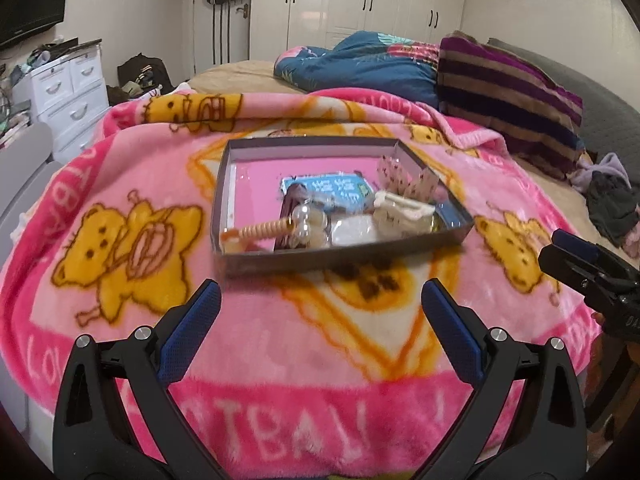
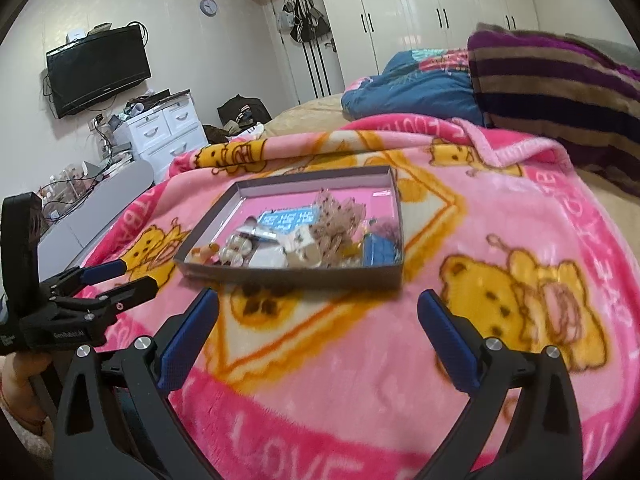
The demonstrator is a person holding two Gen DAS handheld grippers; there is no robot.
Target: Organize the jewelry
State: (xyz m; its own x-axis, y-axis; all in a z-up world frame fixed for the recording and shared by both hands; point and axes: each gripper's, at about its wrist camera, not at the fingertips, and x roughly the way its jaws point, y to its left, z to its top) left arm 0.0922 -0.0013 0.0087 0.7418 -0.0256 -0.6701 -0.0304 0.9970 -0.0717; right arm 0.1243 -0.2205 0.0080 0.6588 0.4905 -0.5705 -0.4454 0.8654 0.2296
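Pink fleece blanket point(image 1: 304, 340) with yellow bears covers the bed, and a shallow grey box point(image 1: 340, 258) of jewelry rests on it. Both tools hang near the box's front edge, apart from it: the left hand-held gripper point(image 1: 320, 304) and the right hand-held gripper point(image 2: 318, 312) gape wide, holding nothing.

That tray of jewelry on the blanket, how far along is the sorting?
Nothing looks sorted yet: the pieces lie jumbled in the tray. Nothing is in hand; the left claw and right claw are open and empty, short of the tray. All the organizing is left.
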